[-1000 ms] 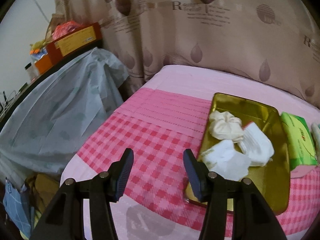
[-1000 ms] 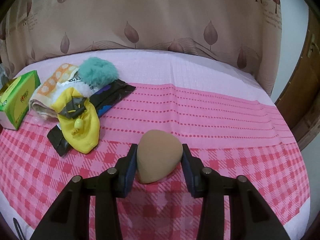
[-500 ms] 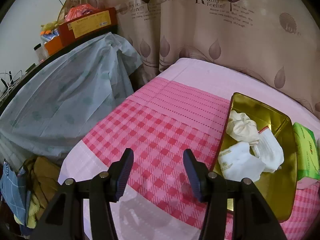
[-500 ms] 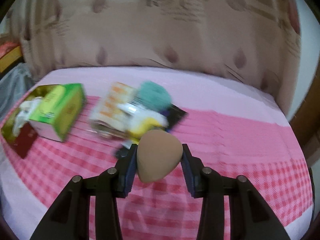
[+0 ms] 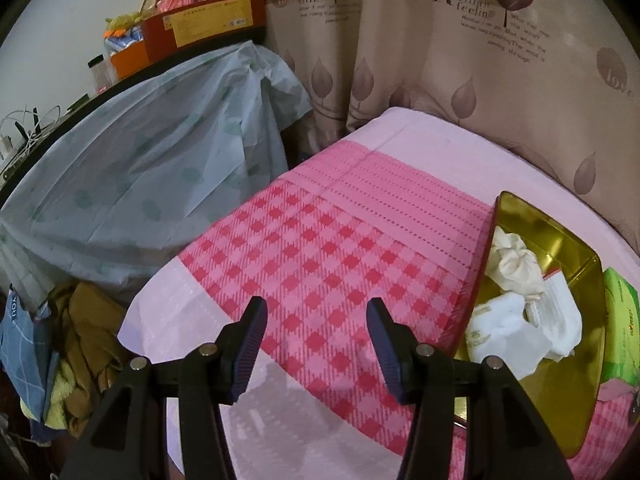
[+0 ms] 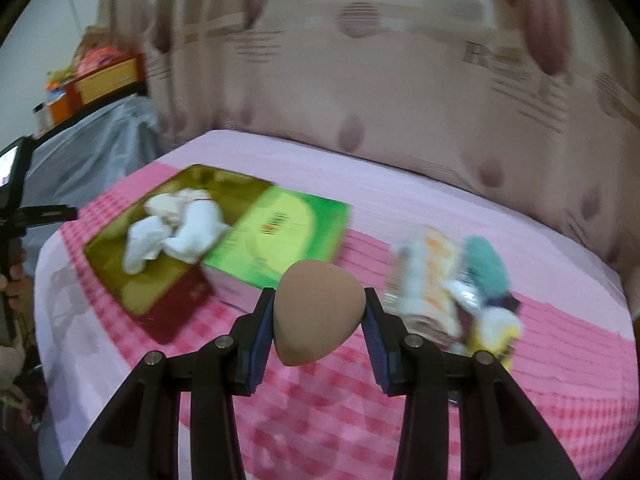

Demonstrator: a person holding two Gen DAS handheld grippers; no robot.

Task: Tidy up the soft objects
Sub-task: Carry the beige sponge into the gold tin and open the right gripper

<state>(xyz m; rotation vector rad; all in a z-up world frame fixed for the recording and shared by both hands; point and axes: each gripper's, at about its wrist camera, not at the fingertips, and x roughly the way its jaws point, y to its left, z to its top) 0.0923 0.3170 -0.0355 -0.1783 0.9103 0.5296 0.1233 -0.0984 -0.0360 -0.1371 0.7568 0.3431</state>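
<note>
The beige leaf-patterned curtain [image 5: 460,64] behind the bed carries the printed words "Romantic feeling" in dark letters, with smaller lines beneath too small to read, and the word "love" on a round mark at its right. Print on the green tissue box [image 5: 624,332] and the yellow box label [image 5: 208,26] is illegible.

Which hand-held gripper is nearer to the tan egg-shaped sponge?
Right. The right hand-held gripper clamps the tan egg-shaped sponge; the left hand-held gripper, open, shows no sponge.
</note>
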